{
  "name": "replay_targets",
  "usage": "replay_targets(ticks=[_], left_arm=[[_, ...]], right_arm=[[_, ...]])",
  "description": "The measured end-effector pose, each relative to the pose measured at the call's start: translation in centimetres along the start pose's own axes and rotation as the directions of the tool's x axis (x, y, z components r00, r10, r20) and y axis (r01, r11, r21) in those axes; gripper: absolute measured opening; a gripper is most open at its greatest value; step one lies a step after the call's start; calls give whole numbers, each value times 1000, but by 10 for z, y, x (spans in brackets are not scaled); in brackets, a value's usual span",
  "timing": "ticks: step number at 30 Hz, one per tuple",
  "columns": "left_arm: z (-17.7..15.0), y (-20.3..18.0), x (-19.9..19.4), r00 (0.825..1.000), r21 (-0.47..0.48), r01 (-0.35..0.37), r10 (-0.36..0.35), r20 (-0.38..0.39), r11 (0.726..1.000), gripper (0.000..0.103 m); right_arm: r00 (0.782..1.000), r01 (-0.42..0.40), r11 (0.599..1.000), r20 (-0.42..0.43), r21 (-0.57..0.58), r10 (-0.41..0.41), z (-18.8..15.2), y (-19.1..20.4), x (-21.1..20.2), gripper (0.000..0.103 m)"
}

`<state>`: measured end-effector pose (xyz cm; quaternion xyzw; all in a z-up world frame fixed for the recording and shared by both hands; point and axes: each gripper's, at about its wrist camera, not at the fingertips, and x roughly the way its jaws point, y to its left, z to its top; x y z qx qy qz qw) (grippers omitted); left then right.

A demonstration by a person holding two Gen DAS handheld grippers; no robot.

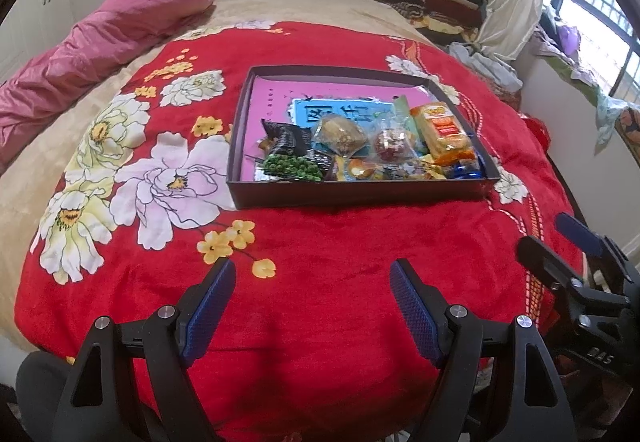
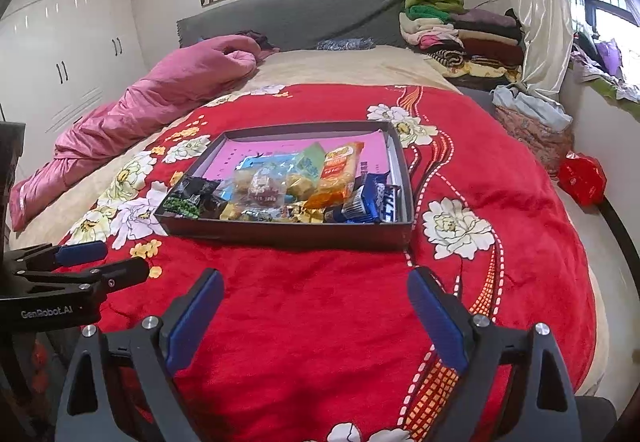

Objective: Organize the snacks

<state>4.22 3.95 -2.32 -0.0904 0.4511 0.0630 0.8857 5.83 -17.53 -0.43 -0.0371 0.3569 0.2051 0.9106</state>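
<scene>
Red flowered blanket covers the bed, and on it sits a shallow dark box with the snacks heaped toward its near edge. Left gripper and right gripper both hover short of the box, jaws spread and empty. Sorting looks not yet begun, or just finished; the frames cannot settle which. If it is starting, the next move calls for reaching over the near wall and pinching one packet, such as the orange packet.

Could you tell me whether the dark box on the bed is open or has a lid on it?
Open. The box has no lid on it; its pink lining and the snacks piled along its near side are exposed.
</scene>
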Motion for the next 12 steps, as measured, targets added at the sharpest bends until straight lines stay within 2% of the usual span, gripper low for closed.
replay_targets(ticks=[2, 9, 10, 12], left_arm=[[0, 4, 6, 1000, -12, -13, 13, -10, 1000, 80], [16, 29, 21, 999, -72, 40, -38, 37, 997, 80], [21, 39, 23, 998, -93, 37, -32, 54, 995, 80], [32, 59, 29, 997, -120, -20, 29, 76, 993, 80]], right_arm=[[1000, 6, 1000, 4, 0, -6, 1, -2, 1, 98], [999, 52, 998, 11, 46, -52, 6, -27, 14, 101], [998, 61, 996, 7, 60, -61, 8, -34, 18, 101], [996, 88, 992, -5, 87, -88, 12, -50, 28, 101]])
